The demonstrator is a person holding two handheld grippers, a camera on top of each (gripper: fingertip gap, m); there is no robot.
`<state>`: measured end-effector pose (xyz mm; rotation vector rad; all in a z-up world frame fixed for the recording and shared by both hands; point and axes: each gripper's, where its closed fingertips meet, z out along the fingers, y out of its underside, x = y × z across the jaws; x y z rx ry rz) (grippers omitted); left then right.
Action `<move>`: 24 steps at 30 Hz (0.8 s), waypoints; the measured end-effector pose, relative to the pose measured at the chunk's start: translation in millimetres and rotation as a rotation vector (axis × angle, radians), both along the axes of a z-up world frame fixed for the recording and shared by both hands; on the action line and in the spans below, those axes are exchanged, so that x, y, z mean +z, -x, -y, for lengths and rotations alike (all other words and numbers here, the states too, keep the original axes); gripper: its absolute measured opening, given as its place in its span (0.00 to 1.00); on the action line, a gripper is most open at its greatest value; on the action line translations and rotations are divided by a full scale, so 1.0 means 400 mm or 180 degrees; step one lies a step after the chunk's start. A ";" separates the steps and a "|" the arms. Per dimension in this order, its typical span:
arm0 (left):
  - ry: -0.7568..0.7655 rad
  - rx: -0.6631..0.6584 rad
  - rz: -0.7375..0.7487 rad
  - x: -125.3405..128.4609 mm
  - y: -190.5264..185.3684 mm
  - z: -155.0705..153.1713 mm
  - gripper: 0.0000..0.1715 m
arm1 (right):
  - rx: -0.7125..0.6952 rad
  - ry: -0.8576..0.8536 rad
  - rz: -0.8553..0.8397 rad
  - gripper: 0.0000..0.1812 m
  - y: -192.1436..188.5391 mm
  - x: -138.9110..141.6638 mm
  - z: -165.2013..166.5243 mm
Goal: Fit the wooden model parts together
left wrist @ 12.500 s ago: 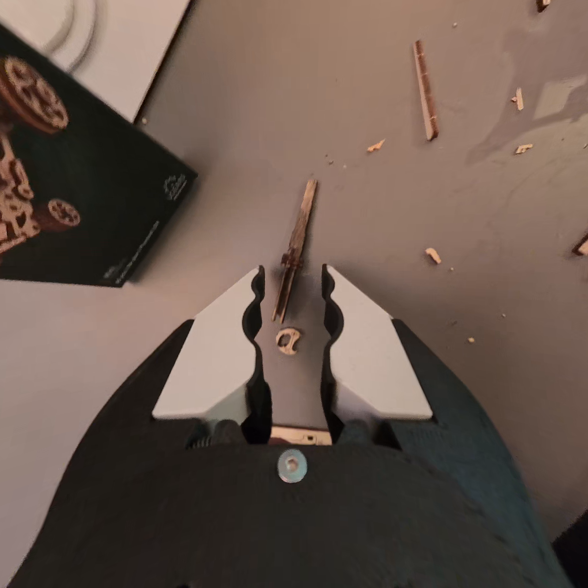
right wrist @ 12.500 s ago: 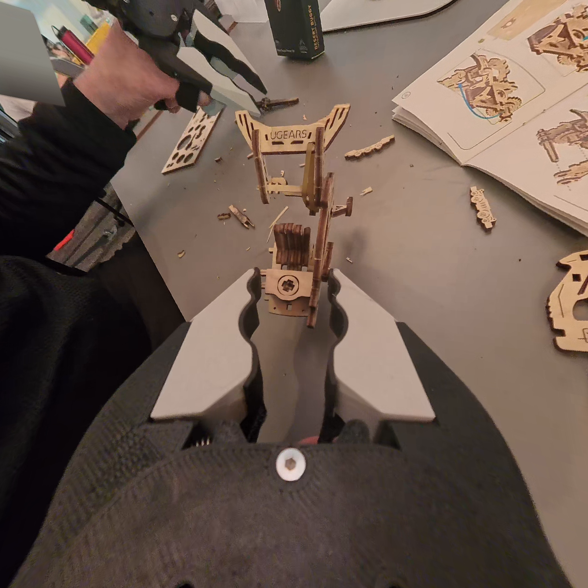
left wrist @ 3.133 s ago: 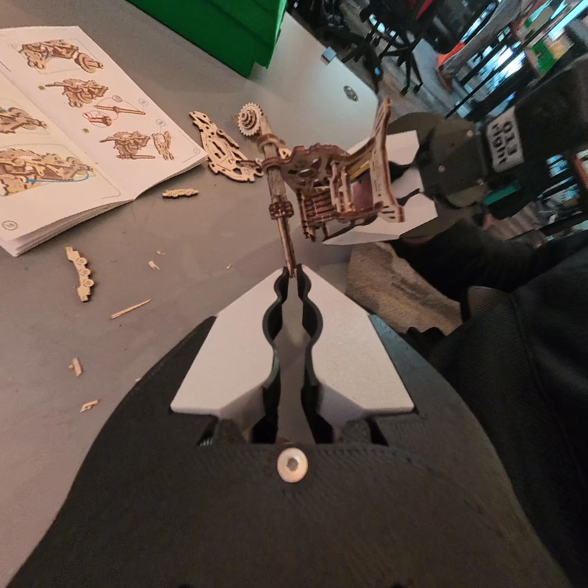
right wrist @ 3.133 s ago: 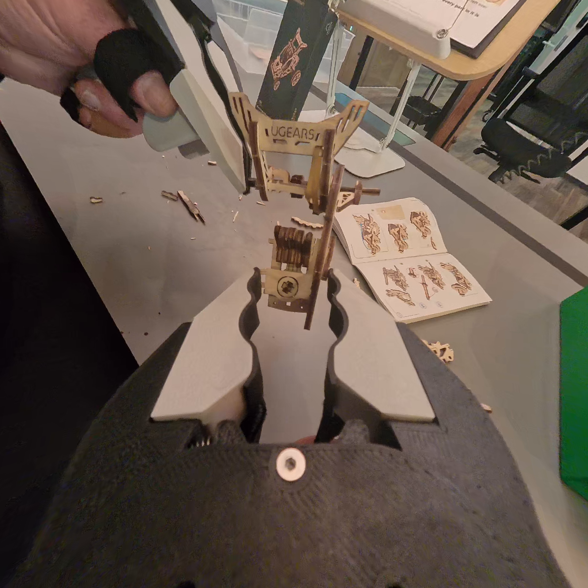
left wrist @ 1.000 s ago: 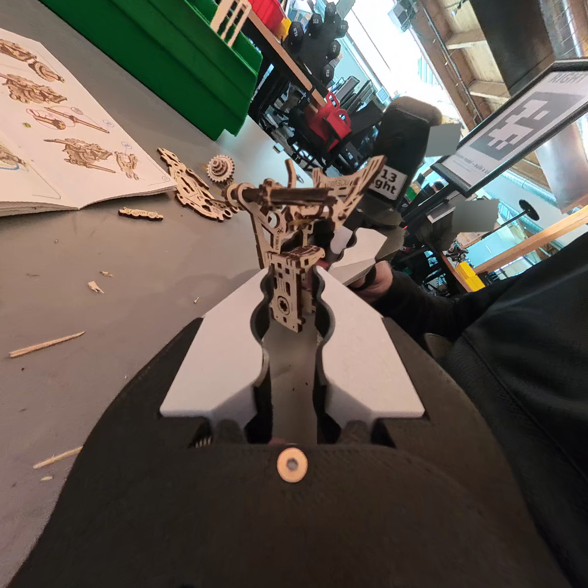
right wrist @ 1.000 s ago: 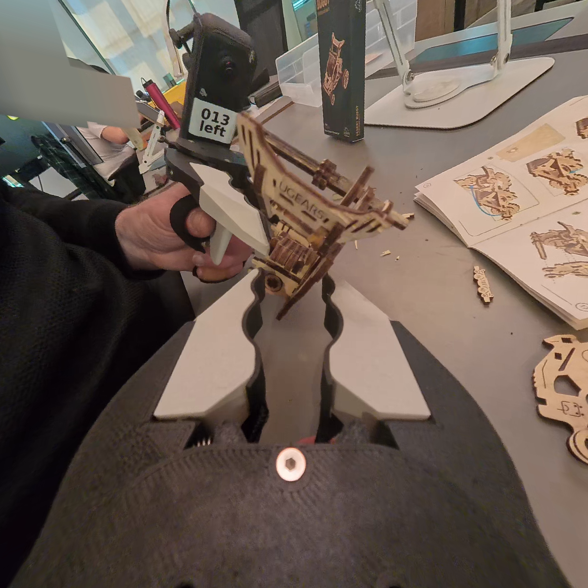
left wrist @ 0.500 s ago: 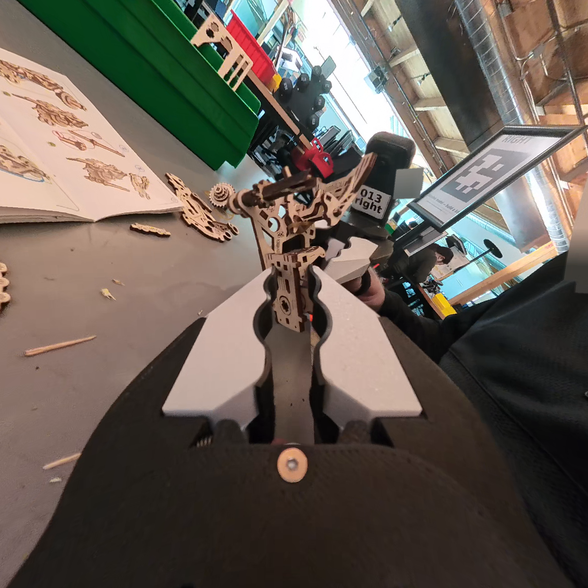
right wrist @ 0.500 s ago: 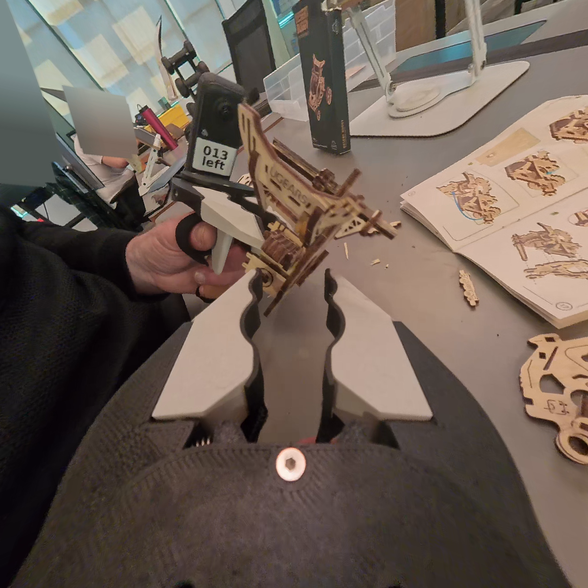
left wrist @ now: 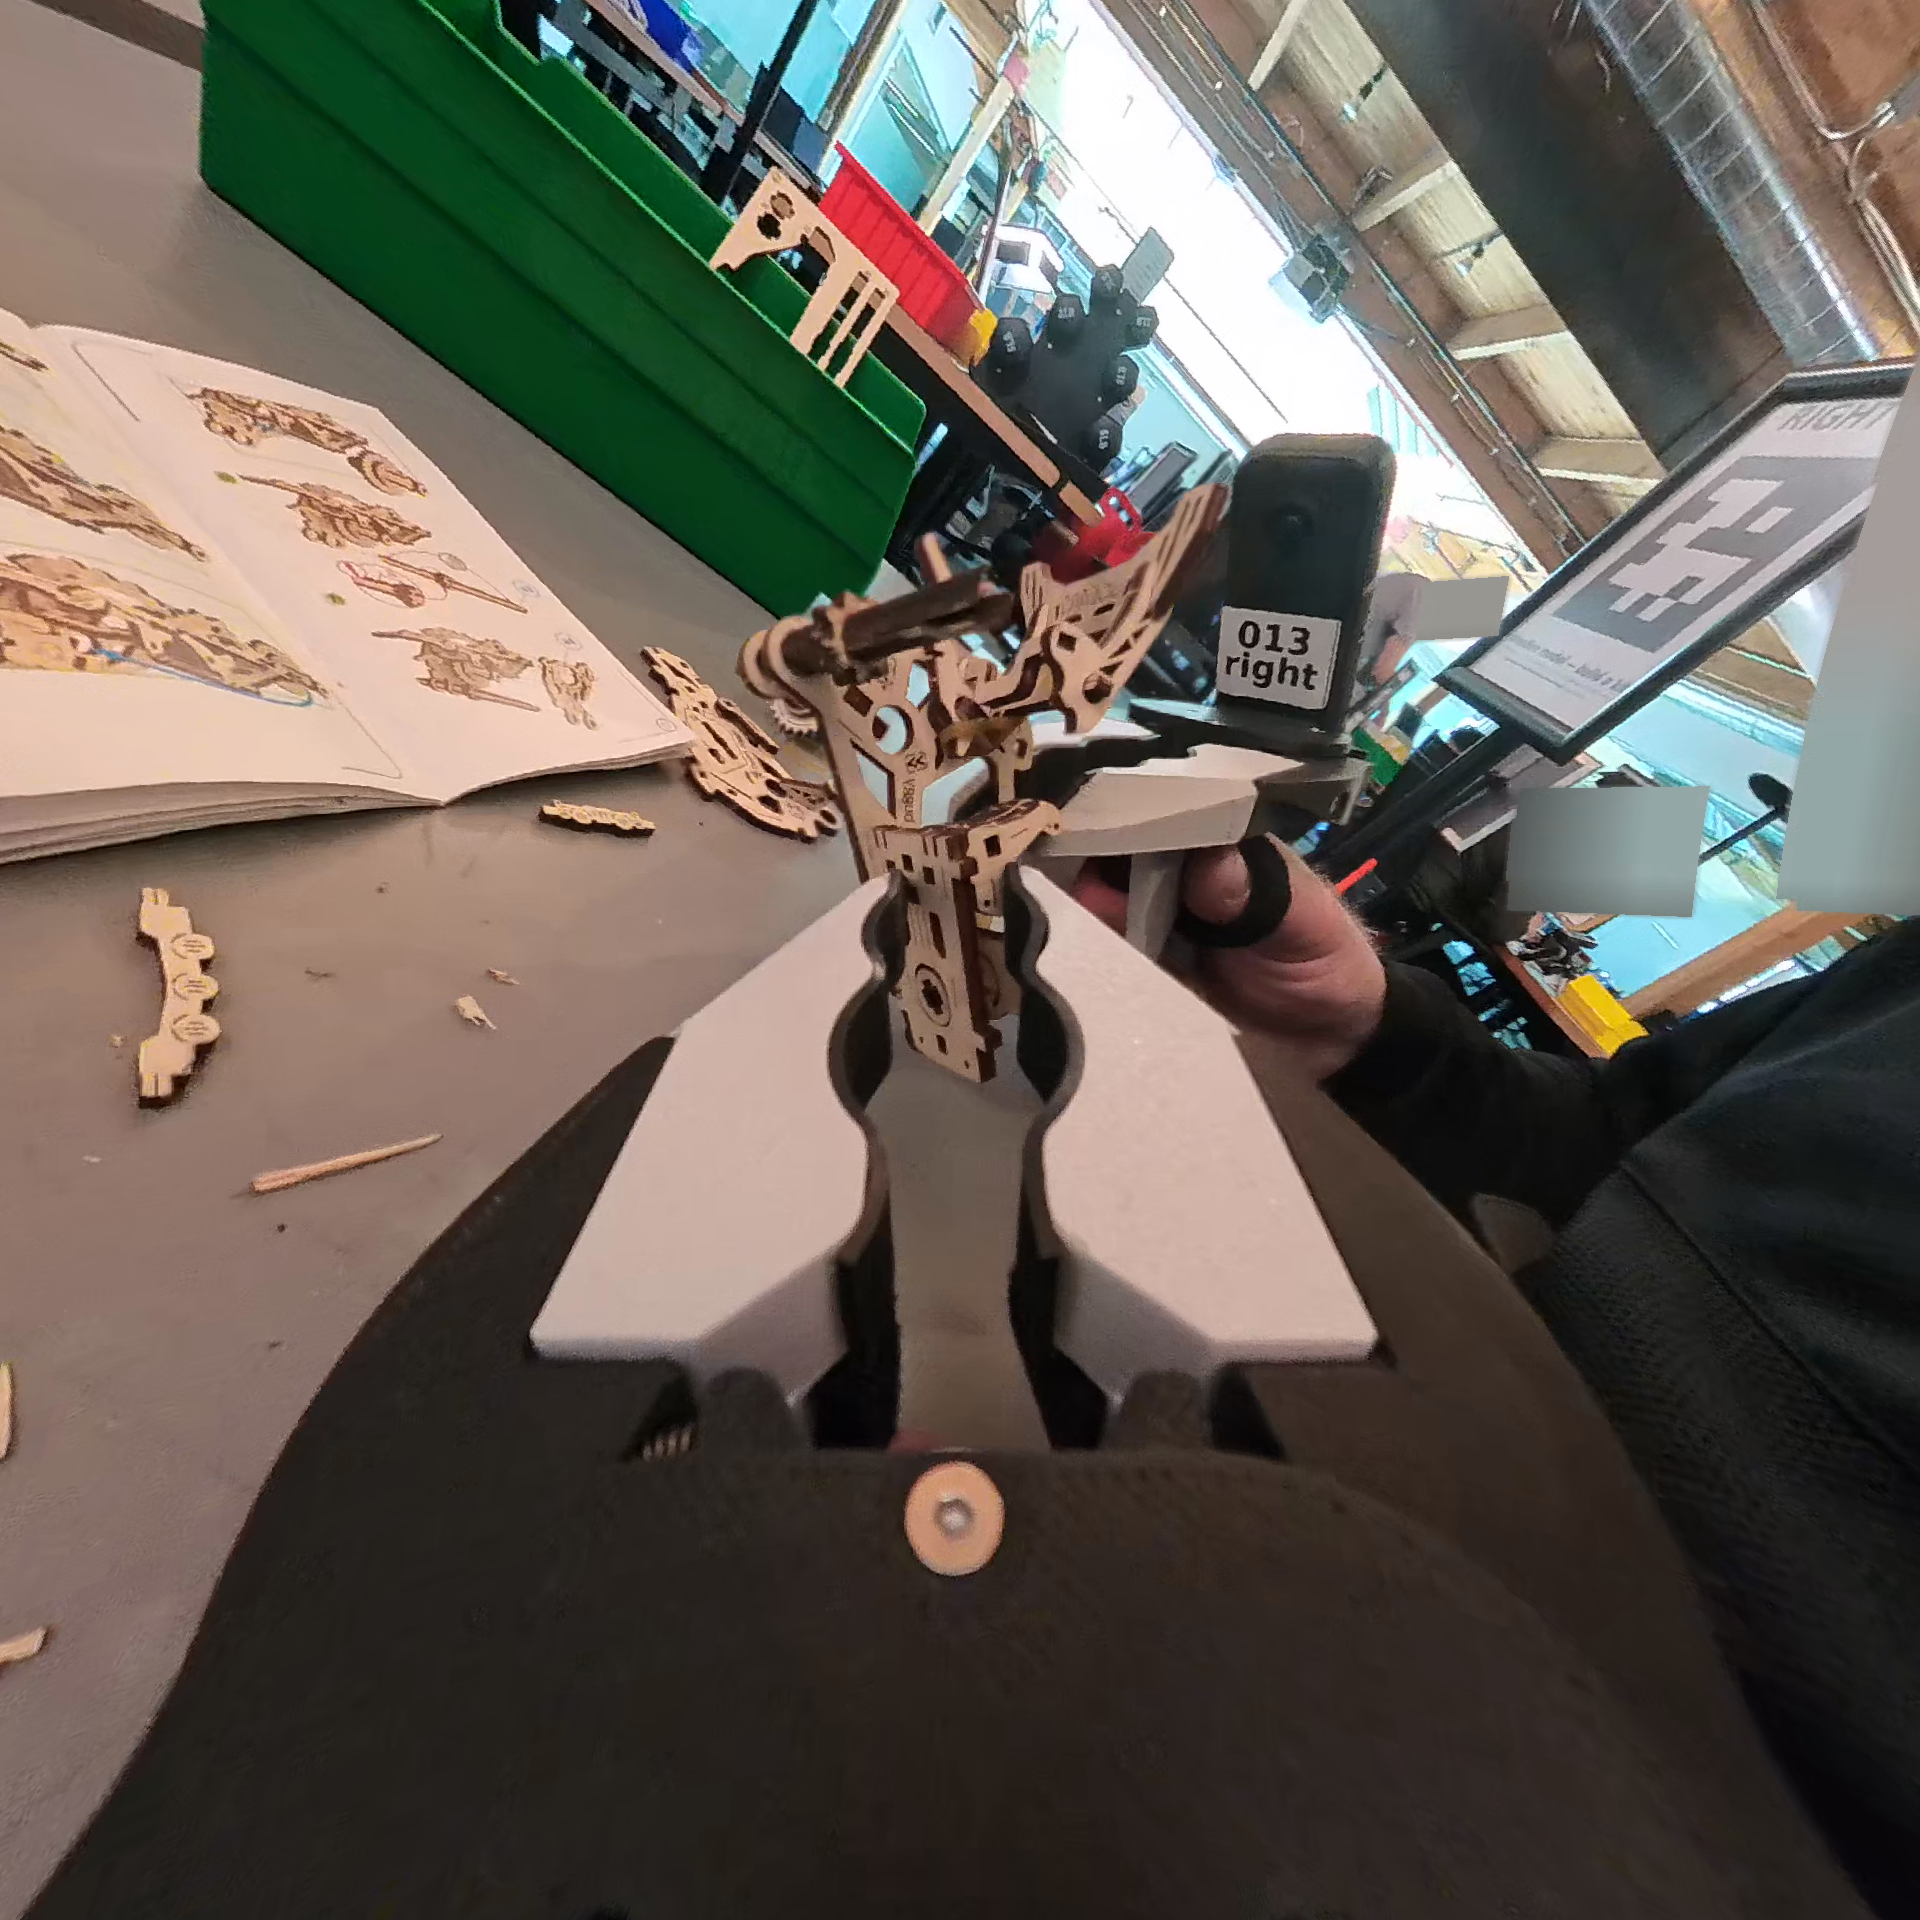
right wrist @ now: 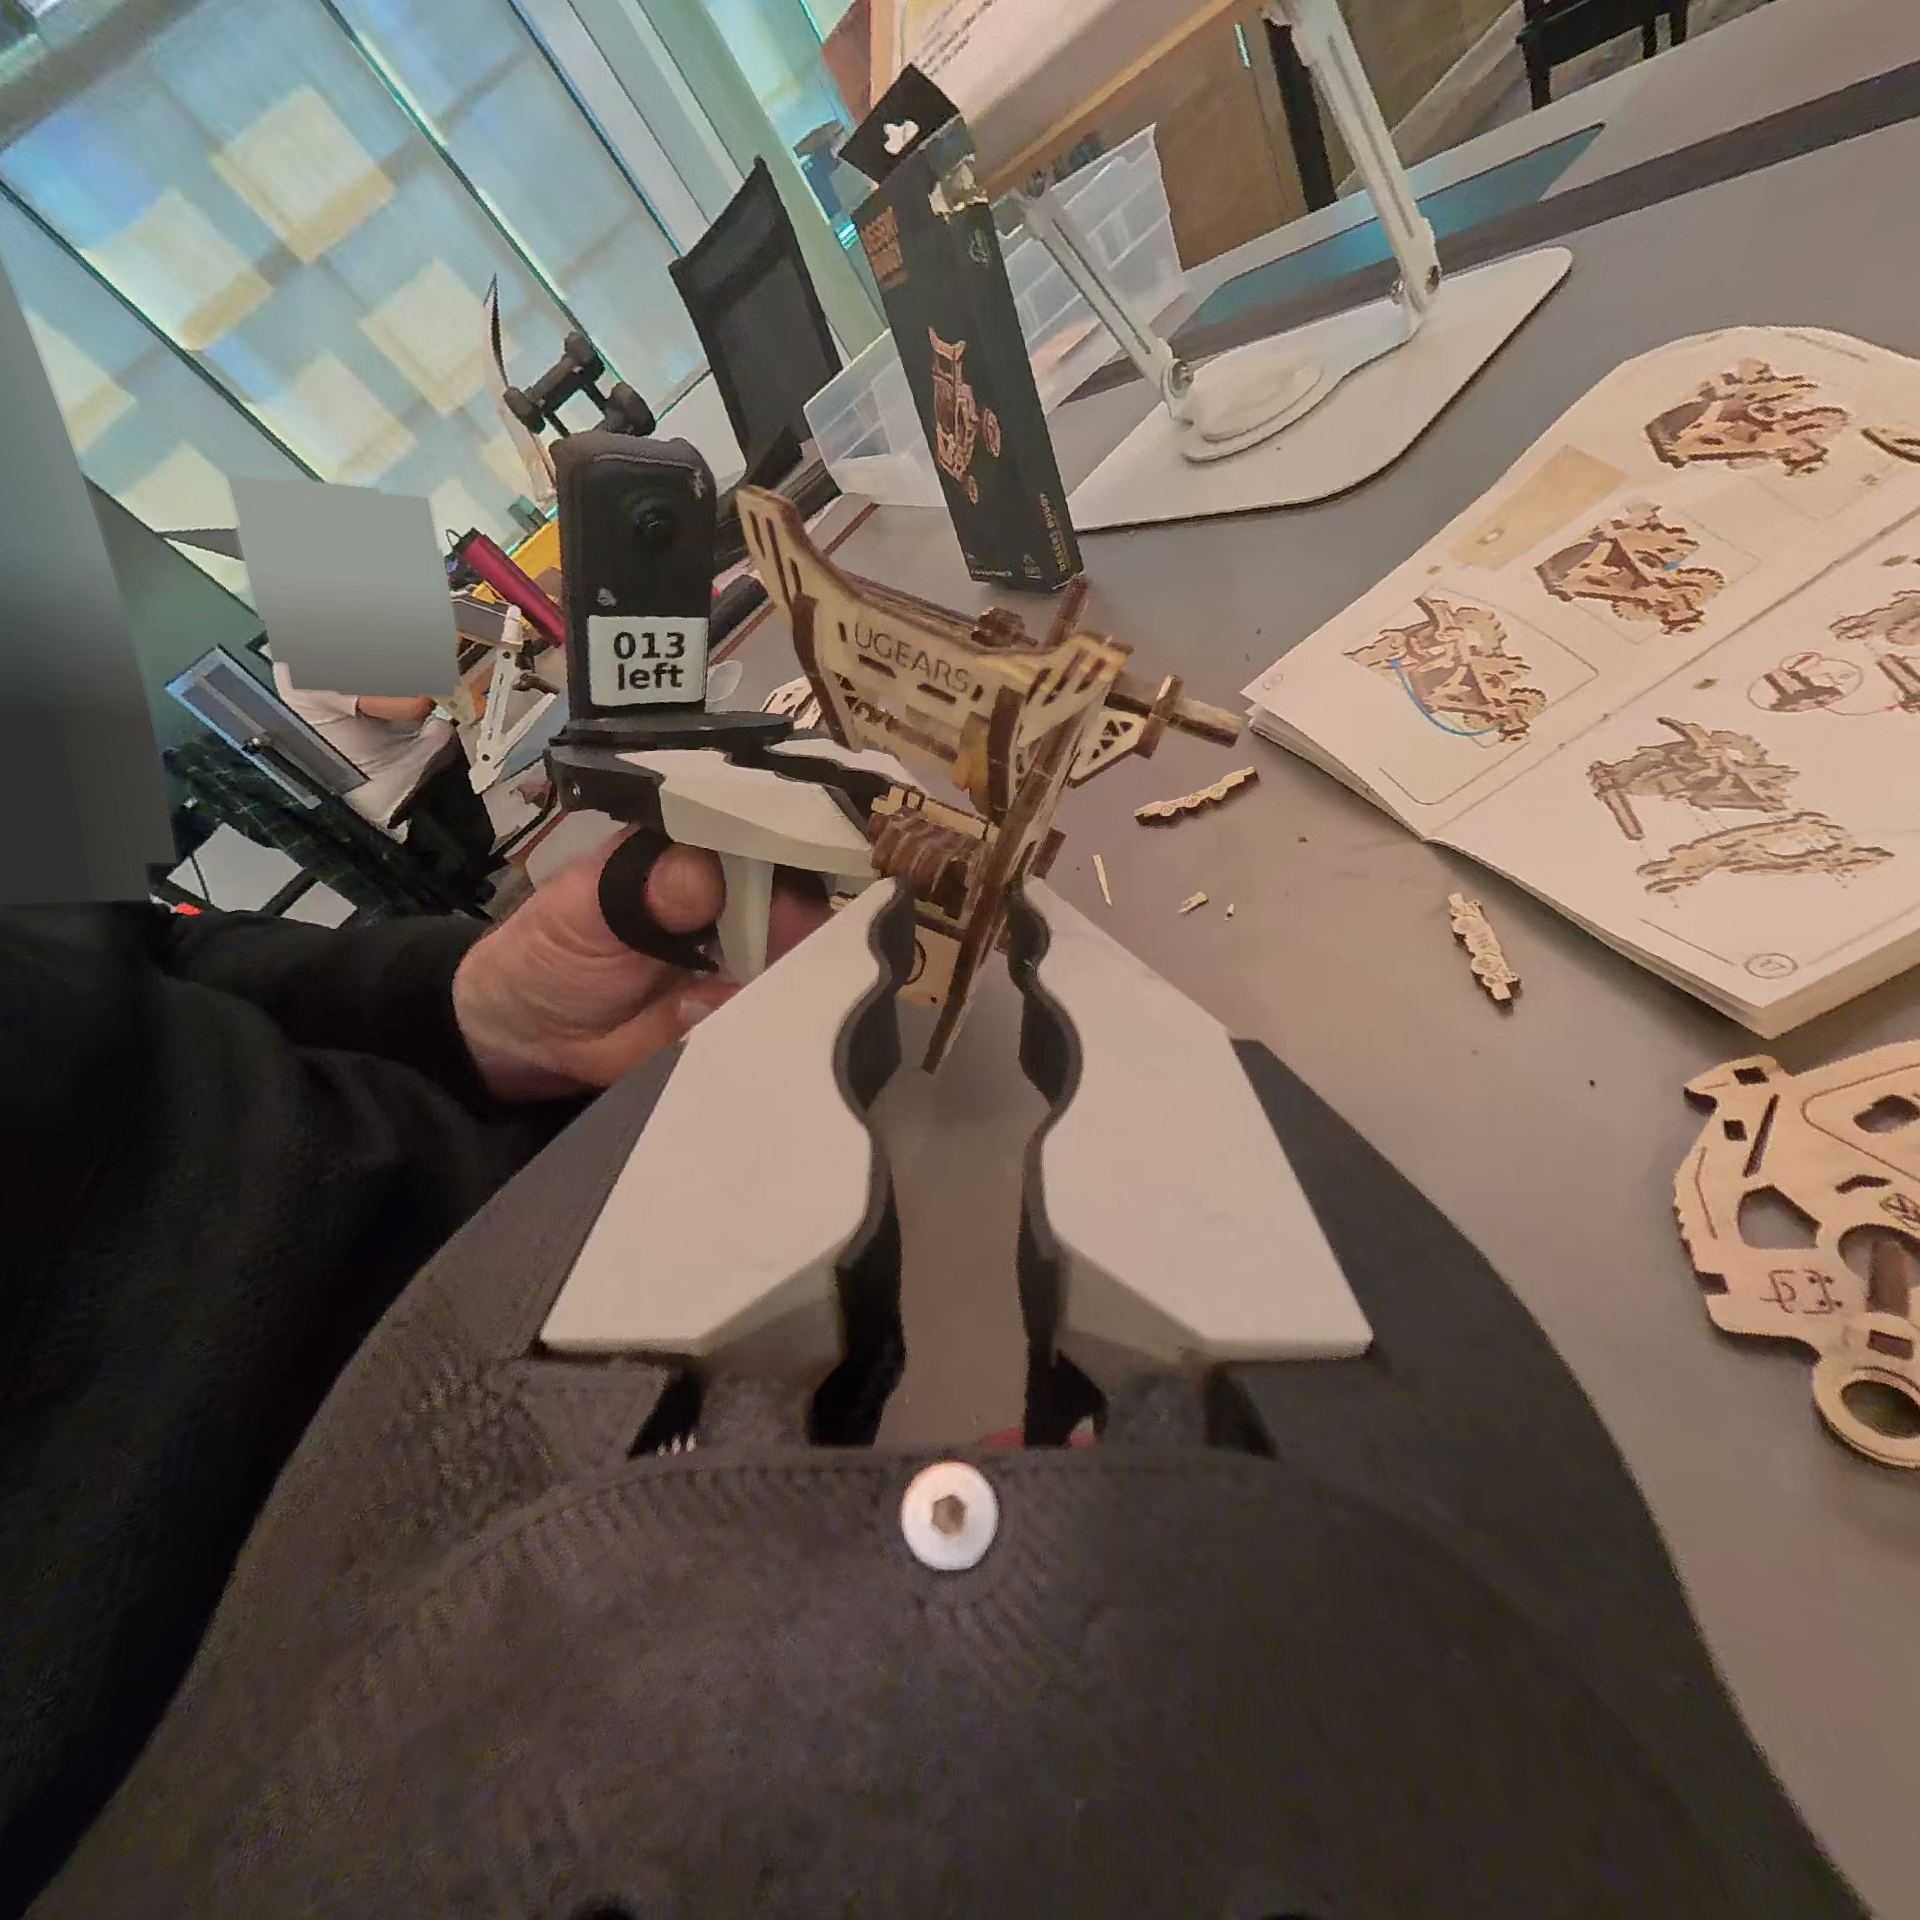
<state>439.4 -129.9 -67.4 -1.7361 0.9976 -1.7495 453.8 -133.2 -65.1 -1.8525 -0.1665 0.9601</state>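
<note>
Grey table (right wrist: pixel 1351 935) and a busy workshop lie behind both tools; the model is lifted above the table, in the air between them.

From the left gripper (left wrist: pixel 951 914) outward: its two white fingers (left wrist: pixel 758 1164) are closed on the lower block of the wooden model (left wrist: pixel 935 790), and the block's flat sides sit in the wavy notches near the tips. Ahead of the tips the model widens into a frame with a dark axle (left wrist: pixel 894 623) across the top. Farther on, to the right, the right gripper (left wrist: pixel 1049 805) reaches the same model from the opposite side.

From the right gripper (right wrist: pixel 956 925) outward: its fingers (right wrist: pixel 727 1174) stand a little apart around the thin lower plate of the model (right wrist: pixel 956 717). The plate seems to lean on the left finger, but I cannot tell if the right finger presses it, so this hold is not sure. Just beyond and to the left the left gripper (right wrist: pixel 883 842) meets the ribbed part.

On the table to the right of this tool lie an open booklet (right wrist: pixel 1621 665) and a loose wooden plate (right wrist: pixel 1829 1247); far ahead stands a dark box (right wrist: pixel 966 384).

I judge the model to be very light and stiff, but fragile: thin plywood, held by press fits, with small tabs and a thin axle that may snap or pull out. It is best taken on the solid block or on flat plate faces, with gentle pressure, never on the axle ends or the open frame.
</note>
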 end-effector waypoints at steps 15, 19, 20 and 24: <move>0.0341 0.0056 0.0334 0.030 -0.001 -0.012 0.09 | -0.0011 -0.0001 -0.0037 0.09 0.001 0.008 0.005; 0.0518 0.0030 0.0460 0.041 -0.006 -0.010 0.09 | -0.0028 0.0029 0.0068 0.07 0.003 0.003 0.006; 0.0580 0.0021 0.0498 0.043 -0.007 -0.011 0.09 | -0.0022 0.0025 0.0073 0.07 0.004 0.005 0.007; 0.0760 -0.0017 0.0658 0.057 -0.005 -0.016 0.09 | -0.0030 0.0022 0.0026 0.15 0.001 0.009 0.016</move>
